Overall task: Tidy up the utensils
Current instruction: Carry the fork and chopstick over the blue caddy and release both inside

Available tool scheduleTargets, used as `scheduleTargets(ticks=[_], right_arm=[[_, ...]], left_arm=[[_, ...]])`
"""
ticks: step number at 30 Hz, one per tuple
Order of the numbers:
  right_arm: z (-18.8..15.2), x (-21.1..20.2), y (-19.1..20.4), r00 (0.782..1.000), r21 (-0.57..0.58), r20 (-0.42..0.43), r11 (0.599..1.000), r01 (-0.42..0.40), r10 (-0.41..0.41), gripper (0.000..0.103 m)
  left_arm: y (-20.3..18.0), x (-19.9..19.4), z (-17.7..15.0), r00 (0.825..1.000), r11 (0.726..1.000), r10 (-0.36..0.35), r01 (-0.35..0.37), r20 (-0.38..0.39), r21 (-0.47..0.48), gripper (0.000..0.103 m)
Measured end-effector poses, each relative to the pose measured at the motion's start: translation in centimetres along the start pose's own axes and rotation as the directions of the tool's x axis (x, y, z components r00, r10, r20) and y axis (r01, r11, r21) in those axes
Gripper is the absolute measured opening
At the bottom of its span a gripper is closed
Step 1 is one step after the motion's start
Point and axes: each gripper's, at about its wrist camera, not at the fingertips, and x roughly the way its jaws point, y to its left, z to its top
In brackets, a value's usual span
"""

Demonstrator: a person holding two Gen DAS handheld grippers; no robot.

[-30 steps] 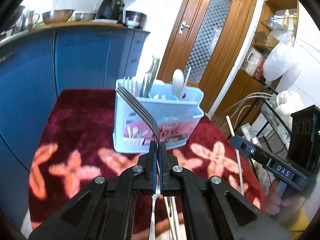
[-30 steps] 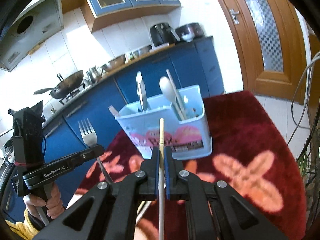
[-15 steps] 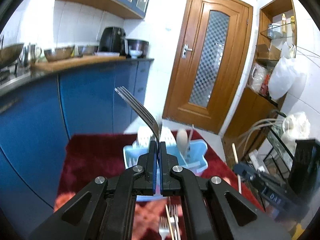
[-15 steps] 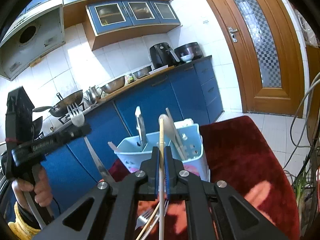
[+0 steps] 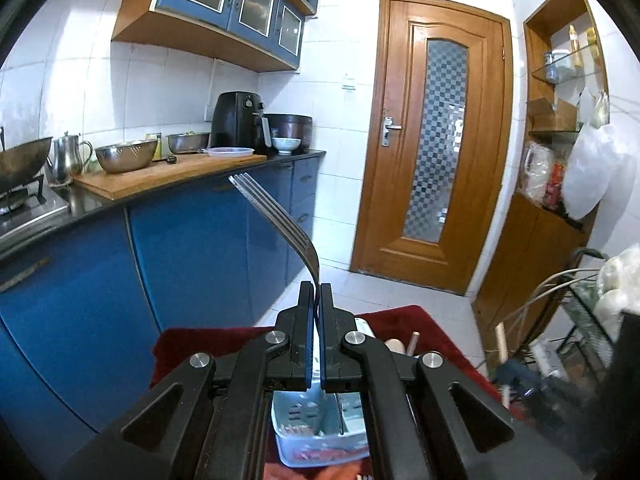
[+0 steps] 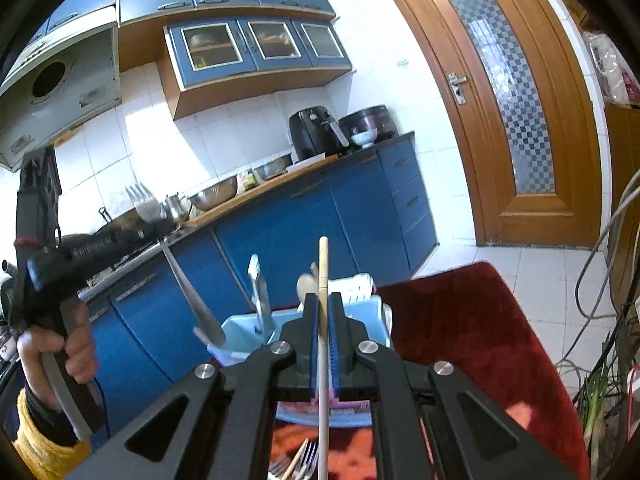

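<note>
My left gripper [image 5: 315, 292] is shut on a steel fork [image 5: 276, 218] whose tines rise up and to the left. The light blue utensil caddy [image 5: 298, 428] lies below it, mostly hidden behind the jaws. In the right wrist view my right gripper [image 6: 324, 304] is shut on a pale wooden chopstick [image 6: 323, 268] that stands upright. The caddy [image 6: 240, 326] sits just beyond it with a knife [image 6: 258, 292] and a wooden spoon [image 6: 306, 282] inside. The left gripper [image 6: 156, 226] hangs at the left with the fork [image 6: 188, 284] slanting down toward the caddy's left end.
The caddy stands on a dark red patterned cloth [image 6: 460, 332]. More forks [image 6: 304, 460] lie on the cloth below my right gripper. Blue cabinets [image 5: 192, 248] with a cluttered counter run along the left. A wooden door [image 5: 432, 152] and a wire rack [image 5: 588, 320] are at the right.
Both grippers have risen and tilted up, so the caddy has dropped low in each view. The fork and the chopstick stay gripped. The left gripper has climbed more than the right.
</note>
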Motion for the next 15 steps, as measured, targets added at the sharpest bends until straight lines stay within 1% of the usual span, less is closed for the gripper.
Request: scheduleTargets(ticks=[7,12,15], right_arm=[[2.6,2.3,0.7,0.995,-0.048,0.098,0.998,0.037,-0.032,0.006],[3.7,4.5,1.4,0.983,-0.099,0.178,0.993,0.072,-0.053,0.006],[3.8,6.0,1.7,0.97,-0.136,0.232,0.985,0.101,-0.068,0.006]], left_arm=[[0.5,3.0,-1.3,1.0,1.0,0.013,-0.013,-0.027,-0.003,0.0],[0.9,4.7,-2.4,0.999,1.0,0.005,-0.005,-0.033,-0.018,0.0],[1.0,5.6,-3.0,0.999,1.0,0.002,-0.003,-0.04,-0.02,0.0]])
